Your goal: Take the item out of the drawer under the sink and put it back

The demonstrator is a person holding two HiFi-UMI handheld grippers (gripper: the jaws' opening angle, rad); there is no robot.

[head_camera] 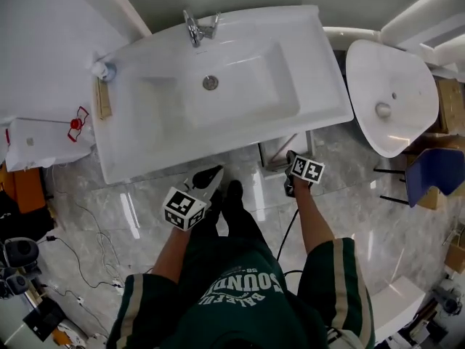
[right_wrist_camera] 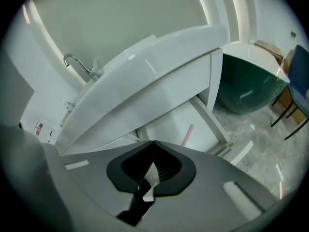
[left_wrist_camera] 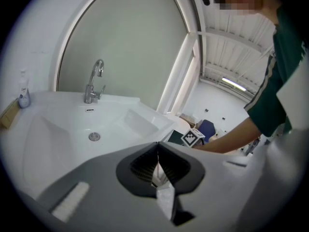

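The right gripper [right_wrist_camera: 153,145] and left gripper [left_wrist_camera: 158,148] were both closed and empty. The pink stick [right_wrist_camera: 187,134] lay in the open drawer [right_wrist_camera: 216,124] just ahead of and below the right gripper, seemingly awaiting pickup. Next, its jaws would need to open and lower onto the stick.

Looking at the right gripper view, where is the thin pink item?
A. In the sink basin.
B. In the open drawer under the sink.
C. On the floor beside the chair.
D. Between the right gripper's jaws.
B: the thin pink item lies on the bottom of the pulled-out drawer, below the sink.
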